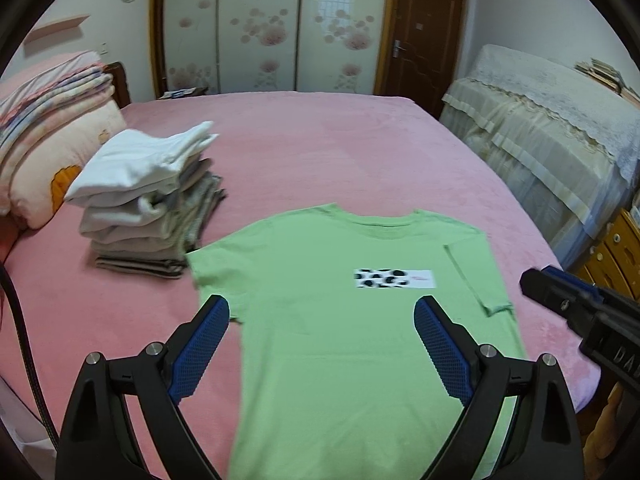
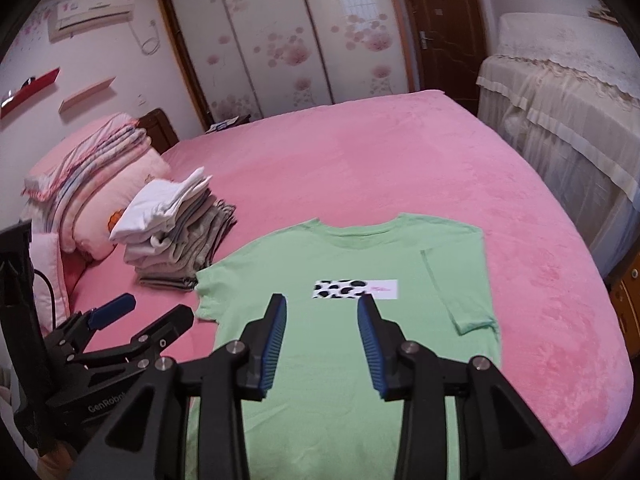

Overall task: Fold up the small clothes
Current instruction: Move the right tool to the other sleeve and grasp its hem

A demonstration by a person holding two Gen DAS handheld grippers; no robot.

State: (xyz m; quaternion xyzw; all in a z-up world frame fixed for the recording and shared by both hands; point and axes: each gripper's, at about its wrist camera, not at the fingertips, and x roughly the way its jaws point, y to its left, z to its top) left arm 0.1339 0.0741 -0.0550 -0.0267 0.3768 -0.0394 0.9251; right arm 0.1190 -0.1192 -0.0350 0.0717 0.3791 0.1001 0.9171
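Your left claw hangs spread wide and empty; your right claw stands partly parted, gripping nothing. The green shirt lies flat directly beneath both. Take each side hem squarely, and keep clear of the folded stack beyond the left claw.

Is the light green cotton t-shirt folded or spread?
Mostly spread: light green t-shirt lies flat on the pink bed; right-hand sleeve is folded inward.

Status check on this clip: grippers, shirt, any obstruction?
Left gripper open, right gripper open, both empty. Green T-shirt flat on pink bed, one sleeve folded in. Folded stack beside it, not blocking.
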